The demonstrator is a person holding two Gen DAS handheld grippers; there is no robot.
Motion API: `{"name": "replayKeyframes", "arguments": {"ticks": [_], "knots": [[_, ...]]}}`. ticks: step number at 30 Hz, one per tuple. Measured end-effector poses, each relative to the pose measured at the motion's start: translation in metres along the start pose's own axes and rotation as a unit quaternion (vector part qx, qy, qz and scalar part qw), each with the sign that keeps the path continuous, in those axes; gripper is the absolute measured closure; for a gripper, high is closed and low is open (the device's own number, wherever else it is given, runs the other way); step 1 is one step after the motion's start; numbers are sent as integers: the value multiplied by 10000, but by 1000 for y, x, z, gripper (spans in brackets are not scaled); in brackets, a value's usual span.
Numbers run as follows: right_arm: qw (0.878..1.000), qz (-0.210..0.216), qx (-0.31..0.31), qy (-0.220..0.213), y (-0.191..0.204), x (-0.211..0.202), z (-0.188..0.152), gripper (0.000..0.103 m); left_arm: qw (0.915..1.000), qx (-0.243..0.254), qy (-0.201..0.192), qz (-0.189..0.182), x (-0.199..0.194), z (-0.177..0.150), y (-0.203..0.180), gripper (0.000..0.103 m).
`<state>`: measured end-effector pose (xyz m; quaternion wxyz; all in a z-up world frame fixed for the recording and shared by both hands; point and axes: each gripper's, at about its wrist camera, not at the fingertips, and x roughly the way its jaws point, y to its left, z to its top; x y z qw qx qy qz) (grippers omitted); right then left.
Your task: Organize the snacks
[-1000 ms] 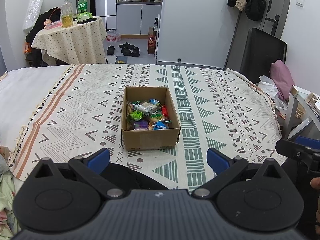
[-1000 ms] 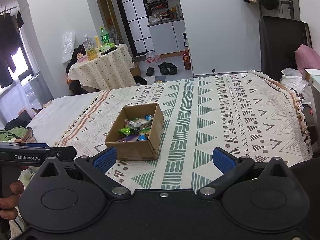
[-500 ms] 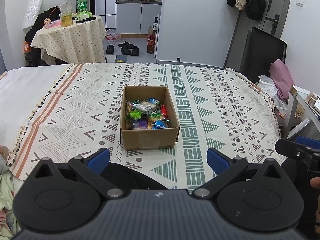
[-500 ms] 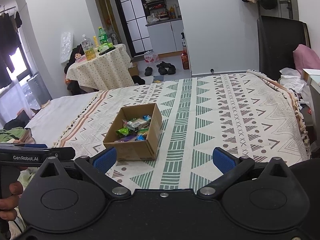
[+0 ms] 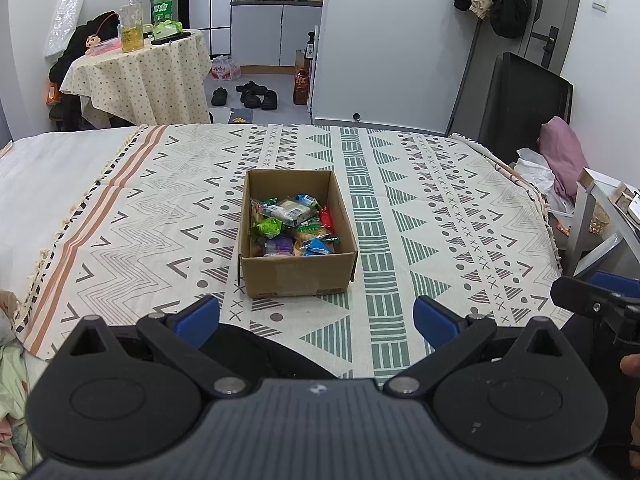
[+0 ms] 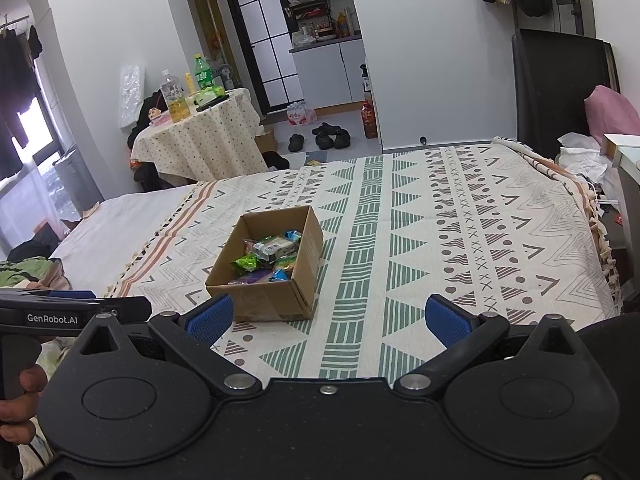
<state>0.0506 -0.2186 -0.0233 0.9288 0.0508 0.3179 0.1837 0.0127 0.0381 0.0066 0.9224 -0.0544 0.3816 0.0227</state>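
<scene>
An open cardboard box (image 5: 297, 276) sits on the patterned bed cover, also in the right wrist view (image 6: 264, 300). It holds several wrapped snacks (image 5: 292, 226), green, blue, red and purple, also in the right wrist view (image 6: 266, 258). My left gripper (image 5: 316, 318) is open and empty, just in front of the box. My right gripper (image 6: 326, 316) is open and empty, to the right of and in front of the box. Each gripper shows at the edge of the other's view.
The patterned cover (image 5: 440, 216) spreads over a white bed. A round table (image 5: 136, 72) with bottles stands at the back left. Shoes (image 5: 252, 94) lie on the floor. A black chair (image 5: 524, 100) and pink cushion (image 5: 564, 152) stand at the right.
Both views have drifted slightly, so the box sits a little higher and further left in them. Both grippers stay open and empty.
</scene>
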Motion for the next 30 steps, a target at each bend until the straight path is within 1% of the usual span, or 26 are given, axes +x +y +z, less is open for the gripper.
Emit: {"name": "replayKeyframes", "arguments": {"ticks": [30], "knots": [[10000, 14, -27, 14, 2, -1, 0, 0, 10000, -7, 19, -39, 1, -3, -1, 0]]}}
